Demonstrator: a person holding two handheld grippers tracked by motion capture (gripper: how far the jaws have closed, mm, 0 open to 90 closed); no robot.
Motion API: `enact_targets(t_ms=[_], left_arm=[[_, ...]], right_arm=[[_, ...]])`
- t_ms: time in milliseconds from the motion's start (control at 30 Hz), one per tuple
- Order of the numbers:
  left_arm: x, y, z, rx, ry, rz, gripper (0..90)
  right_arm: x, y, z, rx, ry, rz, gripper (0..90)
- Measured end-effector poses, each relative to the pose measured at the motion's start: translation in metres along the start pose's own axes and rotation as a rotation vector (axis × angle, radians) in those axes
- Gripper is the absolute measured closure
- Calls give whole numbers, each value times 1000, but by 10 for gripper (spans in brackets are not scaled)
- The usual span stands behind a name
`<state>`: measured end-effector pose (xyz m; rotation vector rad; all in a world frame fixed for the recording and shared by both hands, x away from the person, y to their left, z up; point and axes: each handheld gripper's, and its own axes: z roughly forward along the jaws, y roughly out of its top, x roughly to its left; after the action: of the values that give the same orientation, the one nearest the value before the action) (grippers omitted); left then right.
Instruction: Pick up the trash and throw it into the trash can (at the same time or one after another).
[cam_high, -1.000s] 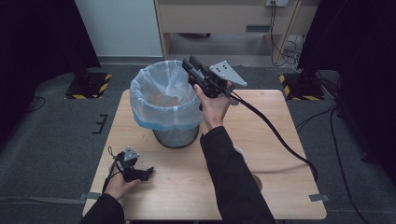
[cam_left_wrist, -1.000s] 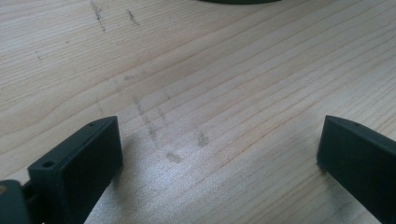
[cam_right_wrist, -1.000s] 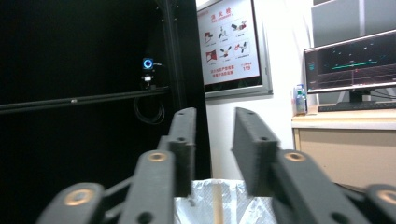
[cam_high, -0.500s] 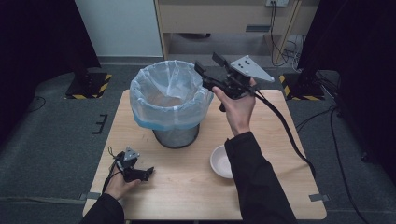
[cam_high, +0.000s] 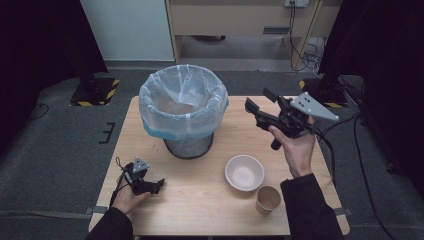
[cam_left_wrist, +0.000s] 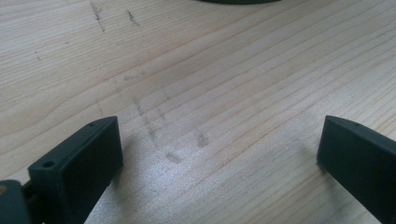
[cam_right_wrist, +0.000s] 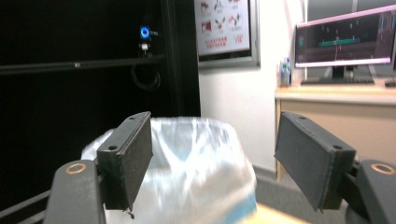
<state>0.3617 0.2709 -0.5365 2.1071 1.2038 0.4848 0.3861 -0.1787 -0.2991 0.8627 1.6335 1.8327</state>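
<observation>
Right tool (cam_high: 257, 102) hangs wide and empty at centre right of the high view, jaws just opened; bowl (cam_high: 244, 172) and paper cup (cam_high: 268, 200) sit below it, toward the frame's bottom. Left tool (cam_high: 155, 184), also wide, rests lower left on the worktop (cam_high: 200, 200), farther from both

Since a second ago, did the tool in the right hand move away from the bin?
Yes. The right tool slid rightward off the rim of the lined bin and now hangs over the table, jaws just opened with nothing between them.

bin (cam_right_wrist: 187, 172) blurred, bin contents (cam_high: 182, 107) veiled — indistinct
</observation>
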Motion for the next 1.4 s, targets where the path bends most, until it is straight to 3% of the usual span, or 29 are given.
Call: enact_targets(t_ms=[33,100,233,333,433,767,933,1000,1133,1400], left_arm=[[0,0,0,0,0,0,0],[0,0,0,0,0,0,0],[0,0,0,0,1,-1,0],[0,0,0,0,0,-1,0],[0,0,0,0,1,-1,0],[0,0,0,0,1,-1,0],[0,0,0,0,1,-2,0],[-1,0,0,0,1,-2,0],[-1,0,0,0,1,-2,0],[-1,0,0,0,1,-2,0]], right_arm=[[-5,-14,-15,22,-13,2,264],[-7,-19,-20,33,-15,1,264],[-18,-50,-45,96,-22,5,285],[-24,-70,-57,140,-36,11,305],[-32,-86,-62,222,-55,-5,316],[-35,-121,-90,363,-5,36,416],[-36,-141,-105,474,23,68,452],[-36,-147,-109,529,42,70,461],[-33,-149,-110,583,84,92,512],[-33,-154,-111,700,123,86,618]])
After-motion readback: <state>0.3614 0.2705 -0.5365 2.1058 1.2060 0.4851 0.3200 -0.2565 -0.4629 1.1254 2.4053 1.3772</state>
